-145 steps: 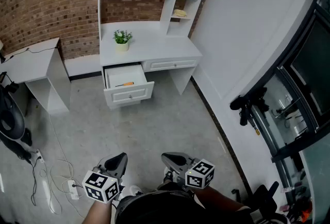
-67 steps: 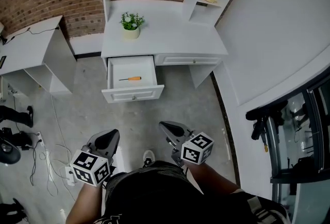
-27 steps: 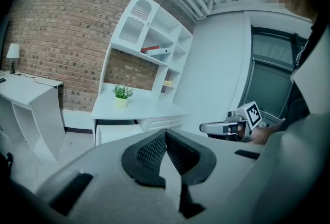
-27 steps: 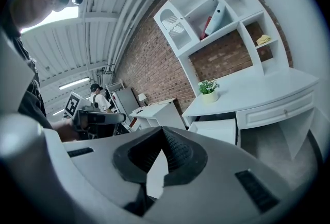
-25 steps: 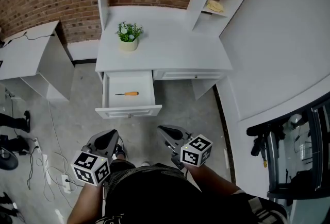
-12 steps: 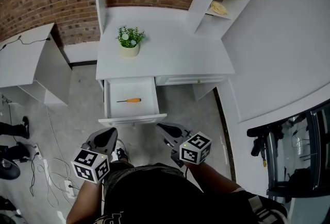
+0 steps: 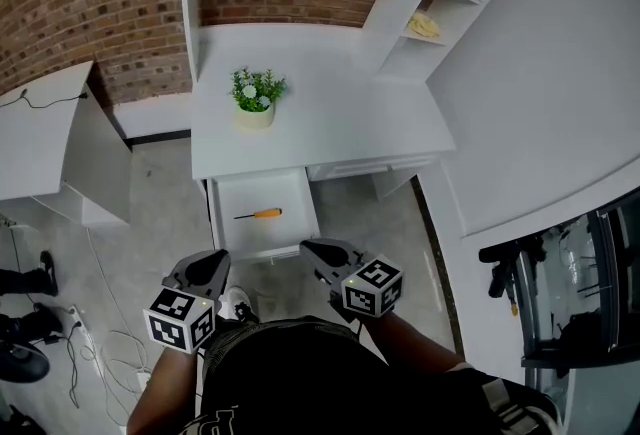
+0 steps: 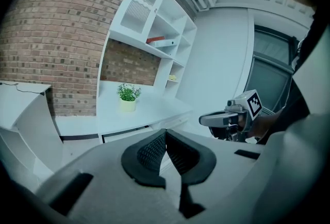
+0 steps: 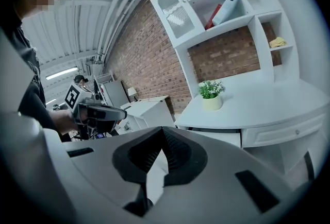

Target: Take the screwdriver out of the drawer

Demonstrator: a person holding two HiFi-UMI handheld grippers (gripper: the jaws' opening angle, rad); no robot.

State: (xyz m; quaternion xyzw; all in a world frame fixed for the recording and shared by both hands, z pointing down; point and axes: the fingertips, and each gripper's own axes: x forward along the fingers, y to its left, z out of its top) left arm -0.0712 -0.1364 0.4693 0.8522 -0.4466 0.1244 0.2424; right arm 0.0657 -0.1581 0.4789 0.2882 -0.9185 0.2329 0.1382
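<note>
Nearest: you hold the left gripper [image 7: 208, 266] and right gripper [image 7: 316, 252] low in front of your body, well short of the drawer [image 7: 268, 250]. Each gripper's own view shows its jaws brought together at the tips, nothing between them. Both are empty.

Next out: the drawer stands pulled open under the left part of the desk [image 7: 330, 123]. The screwdriver [image 7: 258, 214] lies flat on the drawer floor, about mid-drawer. Its orange handle points right and its thin shaft left. It is apart from all four walls.

Farther: a potted plant [image 7: 256, 95] stands on the desktop, with shelves behind it against the brick wall.

Risks, as judgement:
- If you reach in with the jaws together, they will shove the screwdriver instead of straddling it. Open them first.
- The tool lies flat, so jaw tips can scrape the drawer floor or skate off the round handle, and it may roll.
- A pinch on the shaft would be slim. The handle looks the safer hold.
- Bumping the drawer front could slide it shut.

Count:
- grippers, two
- screwdriver, one
- open drawer, one
- shut drawer [image 7: 362, 166] beside it, one
- plant, one
</note>
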